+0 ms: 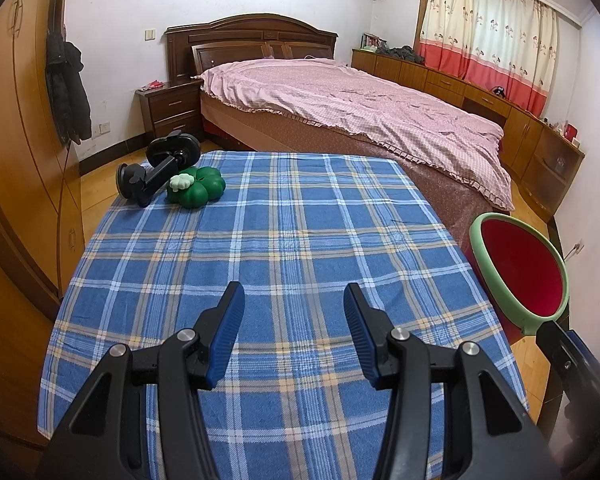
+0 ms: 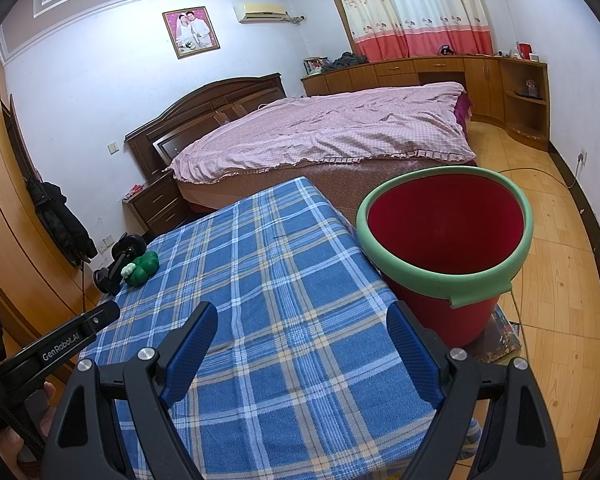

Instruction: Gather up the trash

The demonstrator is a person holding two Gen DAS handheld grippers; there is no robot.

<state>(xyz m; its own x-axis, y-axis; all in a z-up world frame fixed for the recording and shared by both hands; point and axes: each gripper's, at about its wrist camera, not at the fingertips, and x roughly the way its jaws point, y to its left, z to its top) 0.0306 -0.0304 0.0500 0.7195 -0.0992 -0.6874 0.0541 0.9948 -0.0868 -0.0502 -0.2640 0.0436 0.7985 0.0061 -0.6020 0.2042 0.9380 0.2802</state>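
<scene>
Bedroom clutter frames everything: a bed with a pink cover (image 1: pixel 340 100) and wooden cabinets behind a bench draped in blue plaid cloth (image 1: pixel 284 248). Judging by the two items left at the bench's far corner, toward ten o'clock in the left wrist view, the collecting has yet to start or is between picks: a black phone-holder-like gadget (image 1: pixel 156 168) lies touching a green clover-shaped toy (image 1: pixel 198 190) with a small white piece on top. Which of these counts as trash is a guess; no crumpled paper or wrappers show on the cloth. The left gripper (image 1: pixel 294 332) hovers over the near half of the bench, its fingers partly spread and pinching nothing. The right gripper (image 2: pixel 302 354) hangs low over the near edge, fingers spread wide and empty too. A red bucket with a green rim (image 2: pixel 446 236) stands just off the bench's right side, at two o'clock from the right gripper, and looks empty inside. The next move likely calls for the left gripper to reach forward to ten o'clock, straddle the green toy and close on it, then carry it across to the bucket.
</scene>
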